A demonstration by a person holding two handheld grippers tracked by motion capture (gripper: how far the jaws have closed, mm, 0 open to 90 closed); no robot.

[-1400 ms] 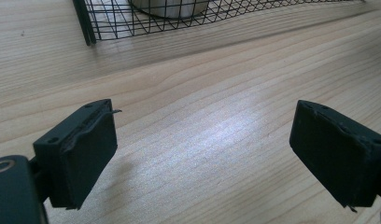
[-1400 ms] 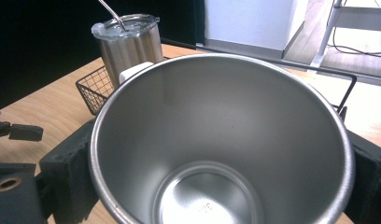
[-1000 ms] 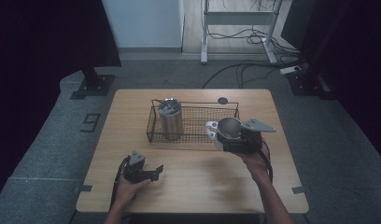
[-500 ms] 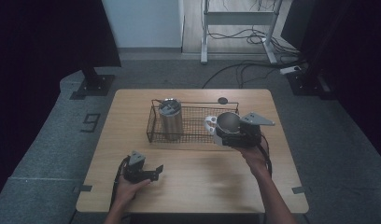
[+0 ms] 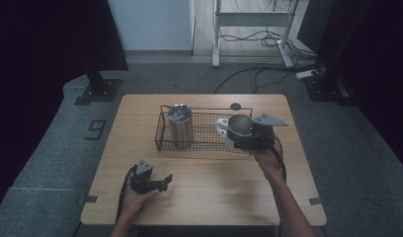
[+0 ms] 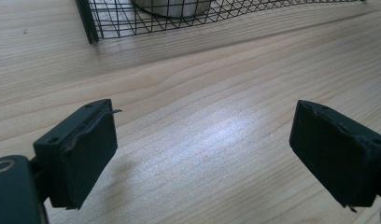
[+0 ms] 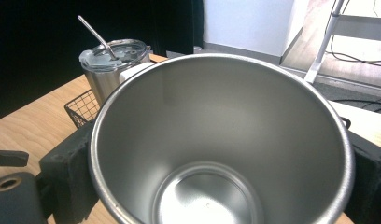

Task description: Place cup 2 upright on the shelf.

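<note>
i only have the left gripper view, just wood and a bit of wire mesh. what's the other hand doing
Observer: The right gripper is clamped on an open steel cup, held at the right end of the wire basket.
Operator: anything inside that cup
Observer: No, the right gripper view looks straight into it and its bottom is bare metal.
Operator: what's the thing behind my mesh then
Observer: A lidded steel tumbler with a metal straw, standing upright at the basket's left end.
Operator: and my gripper
Observer: The left gripper rests on the table near its front left, jaws open and holding nothing.

Basket [image 5: 162,134] right half free; lidded tumbler [image 5: 180,123] blocks left end.
</note>
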